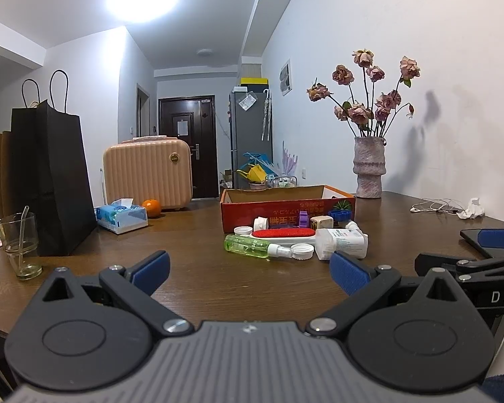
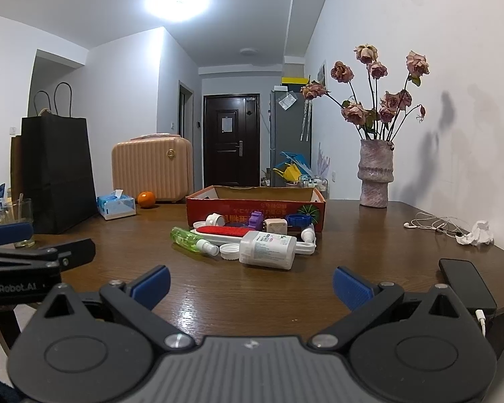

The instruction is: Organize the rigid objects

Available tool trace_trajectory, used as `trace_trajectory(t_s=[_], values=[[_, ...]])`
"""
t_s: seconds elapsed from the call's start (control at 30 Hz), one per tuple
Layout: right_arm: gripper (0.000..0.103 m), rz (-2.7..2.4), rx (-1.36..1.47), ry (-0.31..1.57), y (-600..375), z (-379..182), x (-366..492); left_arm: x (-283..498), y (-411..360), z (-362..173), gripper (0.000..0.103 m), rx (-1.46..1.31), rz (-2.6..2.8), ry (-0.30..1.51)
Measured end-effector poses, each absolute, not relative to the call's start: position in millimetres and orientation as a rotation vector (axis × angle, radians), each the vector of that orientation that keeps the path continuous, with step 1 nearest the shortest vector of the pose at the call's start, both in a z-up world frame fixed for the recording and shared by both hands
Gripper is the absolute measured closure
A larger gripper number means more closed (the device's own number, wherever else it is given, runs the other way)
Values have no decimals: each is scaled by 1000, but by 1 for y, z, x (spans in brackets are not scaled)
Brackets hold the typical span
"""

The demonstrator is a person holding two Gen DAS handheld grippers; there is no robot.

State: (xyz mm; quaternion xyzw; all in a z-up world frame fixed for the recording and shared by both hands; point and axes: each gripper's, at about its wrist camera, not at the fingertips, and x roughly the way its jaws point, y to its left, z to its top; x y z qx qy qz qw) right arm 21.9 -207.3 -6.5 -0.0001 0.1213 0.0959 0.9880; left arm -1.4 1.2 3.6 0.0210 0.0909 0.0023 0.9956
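Observation:
A red cardboard box (image 1: 287, 207) (image 2: 255, 206) stands open on the brown table. In front of it lies a pile: a green spray bottle (image 1: 252, 245) (image 2: 193, 240), a white bottle on its side (image 1: 341, 243) (image 2: 267, 249), a red brush (image 1: 283, 233) (image 2: 223, 231), white caps (image 1: 302, 251) (image 2: 230, 252), a purple piece (image 1: 304, 219) (image 2: 256, 220), a blue cap (image 1: 340, 215) (image 2: 297, 219). My left gripper (image 1: 250, 273) is open and empty, short of the pile. My right gripper (image 2: 251, 283) is open and empty, also short of it.
A black paper bag (image 1: 55, 181) (image 2: 55, 171), a glass (image 1: 18, 243), a tissue pack (image 1: 121, 215) (image 2: 116, 206), an orange (image 1: 151, 207) (image 2: 146, 198) and a pink case (image 1: 148, 171) stand at left. A vase of roses (image 1: 369, 168) (image 2: 375, 174), earphones (image 2: 433, 224) and a phone (image 2: 467, 282) are at right.

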Motion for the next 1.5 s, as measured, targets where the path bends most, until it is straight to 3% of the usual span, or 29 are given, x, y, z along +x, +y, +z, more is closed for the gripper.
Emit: trace_trajectory(t_s=[1.5], values=[[0,199,-5,253,-203,-11,21,0,-1,2,0,45,12,186]])
